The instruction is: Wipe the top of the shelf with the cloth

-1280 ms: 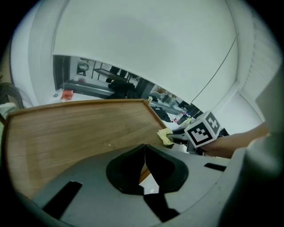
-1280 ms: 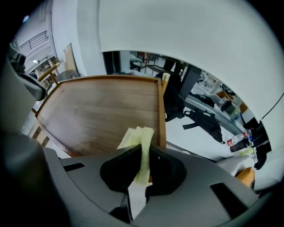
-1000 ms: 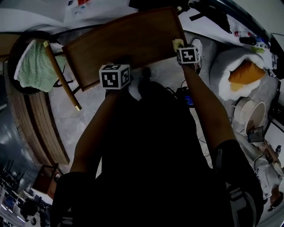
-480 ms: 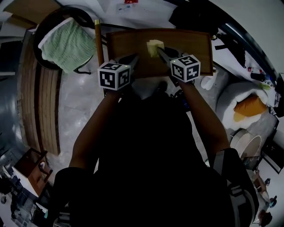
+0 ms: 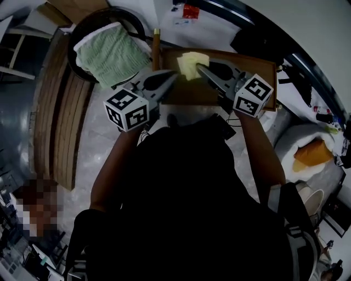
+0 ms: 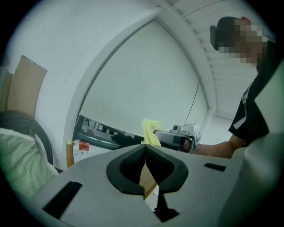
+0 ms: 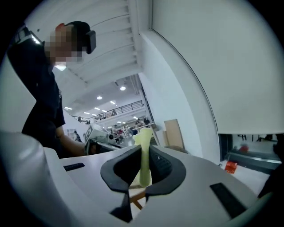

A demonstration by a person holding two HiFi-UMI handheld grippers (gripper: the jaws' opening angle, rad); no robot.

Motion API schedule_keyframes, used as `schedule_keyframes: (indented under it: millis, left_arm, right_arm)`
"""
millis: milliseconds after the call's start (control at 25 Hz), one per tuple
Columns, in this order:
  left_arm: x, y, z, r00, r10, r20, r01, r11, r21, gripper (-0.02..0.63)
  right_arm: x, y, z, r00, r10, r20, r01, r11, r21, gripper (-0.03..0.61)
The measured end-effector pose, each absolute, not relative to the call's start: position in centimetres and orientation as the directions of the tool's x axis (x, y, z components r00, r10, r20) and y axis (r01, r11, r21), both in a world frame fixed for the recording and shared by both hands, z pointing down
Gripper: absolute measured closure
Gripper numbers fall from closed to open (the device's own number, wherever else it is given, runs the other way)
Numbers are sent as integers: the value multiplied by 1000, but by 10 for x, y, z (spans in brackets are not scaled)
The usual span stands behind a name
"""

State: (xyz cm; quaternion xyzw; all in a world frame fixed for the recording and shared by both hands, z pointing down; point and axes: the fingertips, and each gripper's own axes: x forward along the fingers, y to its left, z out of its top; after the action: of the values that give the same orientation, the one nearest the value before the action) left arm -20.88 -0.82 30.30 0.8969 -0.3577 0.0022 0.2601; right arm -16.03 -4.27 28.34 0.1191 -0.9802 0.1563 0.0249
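The person's dark torso (image 5: 186, 181) filled the lower head view and hid the near edge of the shelf (image 5: 189, 92), along with everything beneath it. Both gripper bodies covered much of the shelf's middle. The yellow cloth (image 5: 192, 63) lay on the shelf top near its far-left corner. The right hand-held gripper (image 5: 198, 67) was clamped on it, and its own view showed a fold of cloth (image 7: 144, 155) standing up between the jaws. The left hand-held gripper (image 5: 173, 76) had its jaws pressed together with nothing in them (image 6: 144, 146), its tips over the shelf's left part just beside the cloth. Bare wood lay open toward the shelf's right end. A green cushion (image 5: 112, 55) on a dark round chair sat close off the shelf's left end. Beyond the shelf's far edge lay a red packet (image 5: 190, 11), its print too small to read.
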Motion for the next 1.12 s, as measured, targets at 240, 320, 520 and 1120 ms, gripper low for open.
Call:
schedule_keyframes:
  millis: [240,320,520,1120]
  left_arm:
    - [-219,2,281,768,-622,148,-619,-665,417,601]
    - [-223,1,278,776,-615,140,-610,-676,414,601]
    - [-210,0,266,788,-606,113,-592,-695,408,601]
    - [-109,43,261,832,-509,222,-554,-730,400,600]
  right_arm:
    - [-155,-32,257,-964,-264,28,-262,930,-258,535]
    - [-150,-33,257,-959,-281,23,-276,921,-274,535]
    - [-126,-33,258,-952,-305,23,-297,906,-301,535]
    - [-41,27,255,-974,-203,-98,-161,930,-332,535]
